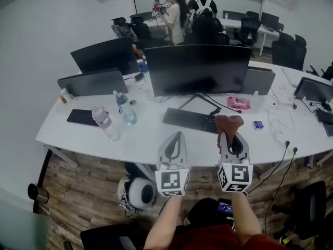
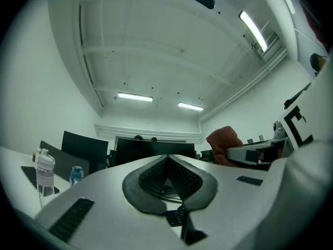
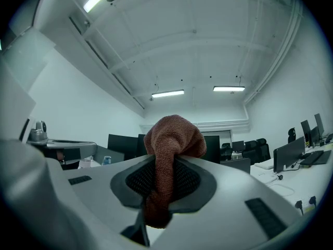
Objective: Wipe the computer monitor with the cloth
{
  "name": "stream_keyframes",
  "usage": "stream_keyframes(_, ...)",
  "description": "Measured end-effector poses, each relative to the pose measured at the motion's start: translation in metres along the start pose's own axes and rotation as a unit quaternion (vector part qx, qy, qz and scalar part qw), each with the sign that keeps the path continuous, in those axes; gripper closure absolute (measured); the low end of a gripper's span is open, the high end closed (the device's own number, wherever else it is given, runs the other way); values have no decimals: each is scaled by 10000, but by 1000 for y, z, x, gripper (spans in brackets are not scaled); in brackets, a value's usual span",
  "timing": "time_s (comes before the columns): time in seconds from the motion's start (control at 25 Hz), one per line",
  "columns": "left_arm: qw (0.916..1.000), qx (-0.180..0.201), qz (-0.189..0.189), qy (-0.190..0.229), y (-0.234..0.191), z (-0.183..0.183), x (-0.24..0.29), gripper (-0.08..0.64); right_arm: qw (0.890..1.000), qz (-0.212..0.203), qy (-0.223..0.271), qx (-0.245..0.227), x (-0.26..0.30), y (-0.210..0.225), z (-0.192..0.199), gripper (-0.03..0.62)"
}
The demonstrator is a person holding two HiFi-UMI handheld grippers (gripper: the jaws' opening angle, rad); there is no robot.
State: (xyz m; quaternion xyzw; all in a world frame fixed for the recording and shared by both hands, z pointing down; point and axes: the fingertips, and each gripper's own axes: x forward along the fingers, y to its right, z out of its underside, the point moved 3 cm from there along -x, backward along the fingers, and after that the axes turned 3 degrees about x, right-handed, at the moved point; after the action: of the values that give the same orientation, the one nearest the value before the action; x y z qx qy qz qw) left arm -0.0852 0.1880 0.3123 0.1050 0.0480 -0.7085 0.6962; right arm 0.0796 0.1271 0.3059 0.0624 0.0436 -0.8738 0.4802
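White curved counter [image 1: 148,140], wood floor [image 1: 86,191] below. Monitor [image 1: 197,69] upright at counter centre, behind keyboard [image 1: 190,120]. Right gripper [image 1: 229,133] jaws clamped on rust cloth [image 1: 229,122], near keyboard. Left gripper [image 1: 178,136] jaws together, empty.

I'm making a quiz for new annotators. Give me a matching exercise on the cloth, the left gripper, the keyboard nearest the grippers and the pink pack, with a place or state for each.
Things:
1. cloth
2. left gripper
3. keyboard nearest the grippers
4. pink pack

Places or states:
A. on the desk, right of the central monitor stand
B. jaws together, nothing between them
C. clamped in the jaws of the right gripper
D. on the desk, in front of the central monitor

Pairs: 1-C, 2-B, 3-D, 4-A
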Motion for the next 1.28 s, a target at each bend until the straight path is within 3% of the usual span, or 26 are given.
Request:
stream_keyframes(0.44, 9998, 137, 98, 89, -6, 13, 45, 532, 9999, 107, 50, 56, 41, 21, 22, 509)
stream_keyframes(1.28, 9981, 209, 574, -126, 36, 61, 253, 532, 9980, 519, -138, 333, 185, 163, 68, 509)
